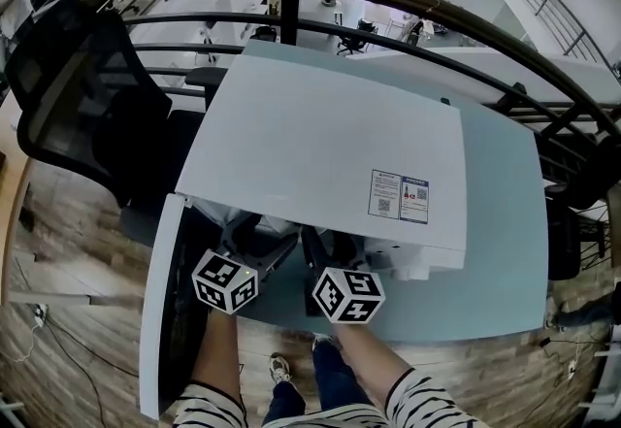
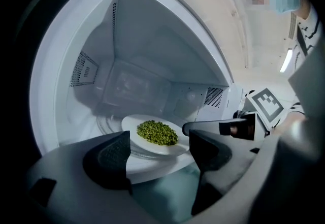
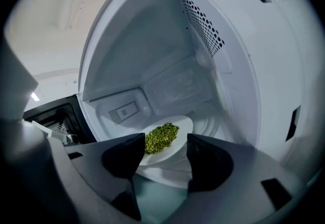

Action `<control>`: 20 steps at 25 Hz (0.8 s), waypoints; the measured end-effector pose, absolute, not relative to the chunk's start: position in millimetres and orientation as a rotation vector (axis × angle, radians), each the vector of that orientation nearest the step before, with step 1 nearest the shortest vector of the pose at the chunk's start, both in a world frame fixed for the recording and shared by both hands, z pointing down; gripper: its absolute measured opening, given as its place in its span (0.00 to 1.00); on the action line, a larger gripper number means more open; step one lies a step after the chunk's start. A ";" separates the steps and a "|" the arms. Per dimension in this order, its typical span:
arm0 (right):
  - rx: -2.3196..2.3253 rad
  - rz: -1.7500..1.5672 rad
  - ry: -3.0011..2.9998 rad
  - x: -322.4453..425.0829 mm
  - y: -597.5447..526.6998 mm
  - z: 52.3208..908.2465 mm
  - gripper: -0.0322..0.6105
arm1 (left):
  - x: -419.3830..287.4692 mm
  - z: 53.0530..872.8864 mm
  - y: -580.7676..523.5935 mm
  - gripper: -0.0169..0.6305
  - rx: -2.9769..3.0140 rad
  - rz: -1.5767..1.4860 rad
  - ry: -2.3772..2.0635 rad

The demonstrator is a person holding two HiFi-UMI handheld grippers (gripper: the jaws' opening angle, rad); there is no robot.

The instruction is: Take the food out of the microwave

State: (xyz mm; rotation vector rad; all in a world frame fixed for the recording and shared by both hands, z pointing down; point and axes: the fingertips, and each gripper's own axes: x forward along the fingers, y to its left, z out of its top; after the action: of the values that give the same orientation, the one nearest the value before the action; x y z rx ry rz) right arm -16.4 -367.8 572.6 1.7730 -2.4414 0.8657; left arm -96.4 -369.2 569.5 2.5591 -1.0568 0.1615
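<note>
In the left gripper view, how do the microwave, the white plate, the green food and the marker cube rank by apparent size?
1. microwave
2. white plate
3. green food and marker cube: these look about alike, and the cube seems nearer the camera, so I leave them unranked.

white microwave [image 1: 320, 149], door [image 1: 158, 310] swung open. inside, a white plate [image 2: 133, 125] lies flat, bearing a heap of green peas [image 2: 157, 132].
</note>
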 end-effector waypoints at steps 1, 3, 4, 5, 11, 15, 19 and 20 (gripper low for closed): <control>1.775 0.873 -2.439 -15.7 -366.9 572.6 0.44 | -95.9 569.4 -367.4 0.55 2.558 0.161 -1.055; 1.780 0.886 -2.436 -14.6 -364.4 572.3 0.44 | -95.1 569.2 -363.9 0.55 2.556 0.162 -1.051; 1.781 0.890 -2.436 -14.3 -362.8 572.0 0.44 | -95.0 569.0 -362.1 0.55 2.553 0.159 -1.051; 1.780 0.891 -2.437 -14.3 -360.8 571.5 0.44 | -95.1 568.5 -360.2 0.55 2.549 0.154 -1.053; 1.779 0.884 -2.432 -12.0 -347.2 569.7 0.44 | -93.0 567.1 -345.9 0.55 2.532 0.139 -1.057; 1.778 0.888 -2.430 -9.7 -337.8 569.3 0.44 | -90.8 566.0 -337.3 0.55 2.522 0.130 -1.059; 1.782 0.893 -2.428 -7.3 -328.7 569.2 0.44 | -88.7 565.3 -328.8 0.55 2.510 0.125 -1.058; 1.783 0.893 -2.426 -6.5 -326.4 569.3 0.44 | -88.1 565.1 -326.5 0.55 2.508 0.125 -1.056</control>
State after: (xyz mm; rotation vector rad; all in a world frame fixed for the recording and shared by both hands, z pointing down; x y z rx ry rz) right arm -6.5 -326.4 569.3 1.7828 -2.4261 0.8933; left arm -88.1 -326.5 565.1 2.5079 -1.0556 0.1249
